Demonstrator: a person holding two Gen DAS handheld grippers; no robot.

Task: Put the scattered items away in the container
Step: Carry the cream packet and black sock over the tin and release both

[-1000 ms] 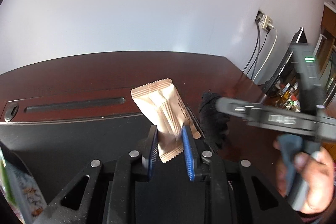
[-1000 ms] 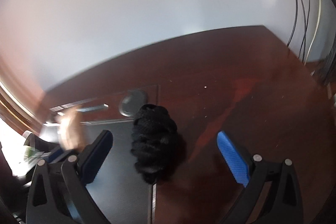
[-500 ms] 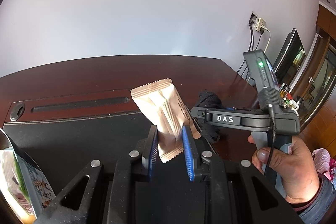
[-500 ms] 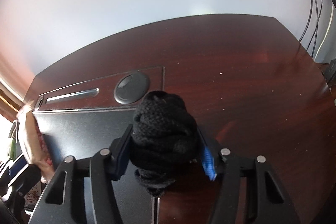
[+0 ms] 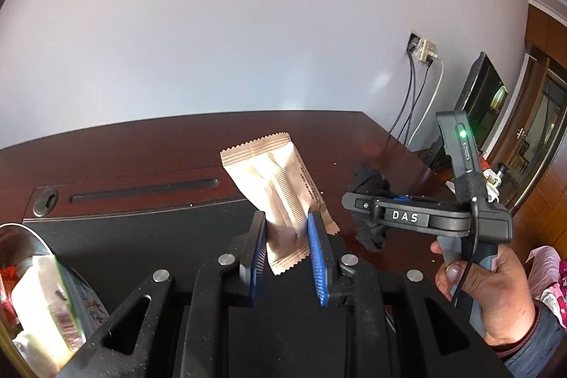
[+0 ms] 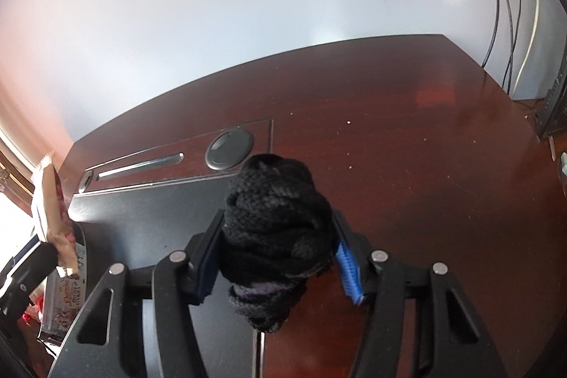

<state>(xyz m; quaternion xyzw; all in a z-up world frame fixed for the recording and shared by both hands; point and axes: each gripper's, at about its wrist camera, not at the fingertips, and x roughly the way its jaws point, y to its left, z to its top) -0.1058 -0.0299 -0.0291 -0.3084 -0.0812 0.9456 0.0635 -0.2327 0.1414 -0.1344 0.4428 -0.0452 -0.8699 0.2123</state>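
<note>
Dark red-brown wooden desk (image 6: 407, 165) with black desk mat (image 5: 141, 236) over its near part. Round metal container (image 5: 39, 303) at the left edge, already holding printed packets. Black knitted fabric bundle (image 6: 273, 236) pinched in the right gripper (image 6: 280, 257), whose jaws have just been closing on it; it seems lifted. Beige crimped-edge snack sachet (image 5: 280, 197) clamped upright in the left gripper (image 5: 287, 257), above the mat. Judgement: both loose items grasped, neither yet in the container; carry and drop remain.

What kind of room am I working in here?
Probably a home office or study: a dark wooden desk with a cable grommet and black desk mat, a wall socket trailing cables, and a monitor.
</note>
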